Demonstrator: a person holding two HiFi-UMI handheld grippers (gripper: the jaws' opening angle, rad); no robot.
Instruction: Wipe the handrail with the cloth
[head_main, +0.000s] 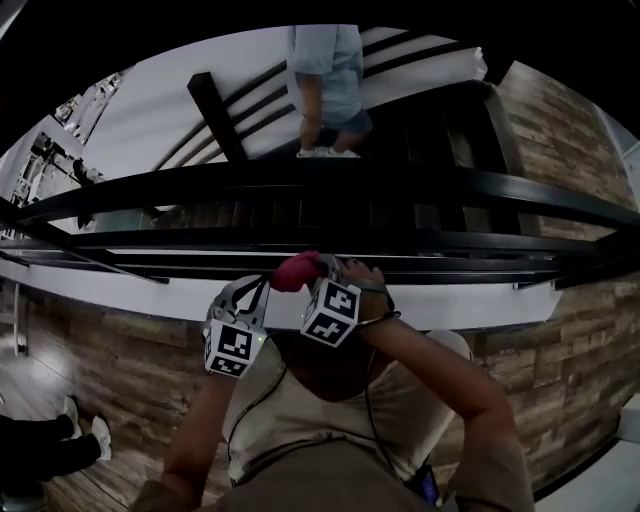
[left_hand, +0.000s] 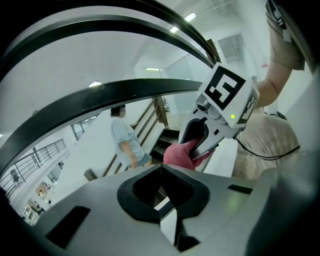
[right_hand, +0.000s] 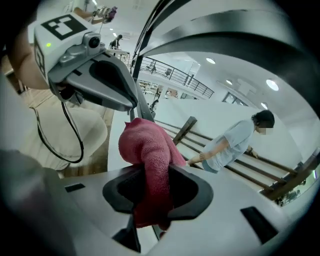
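A red cloth (head_main: 294, 271) hangs bunched from my right gripper (head_main: 318, 268), whose jaws are shut on it just in front of the lowest black handrail (head_main: 440, 268). In the right gripper view the cloth (right_hand: 150, 160) fills the gap between the jaws of the right gripper (right_hand: 152, 170) and droops below them. My left gripper (head_main: 250, 292) sits close beside it on the left, shut on nothing. The left gripper view shows its jaws (left_hand: 160, 168) meeting, the right gripper (left_hand: 220, 117) with the cloth (left_hand: 181, 153) just ahead, and the handrail (left_hand: 100, 97) arching overhead.
Beyond the rails a staircase (head_main: 420, 130) drops away, and a person in a light blue shirt (head_main: 328, 75) stands on it. Wood flooring (head_main: 110, 370) lies under me. Someone else's shoes (head_main: 88, 428) show at the lower left.
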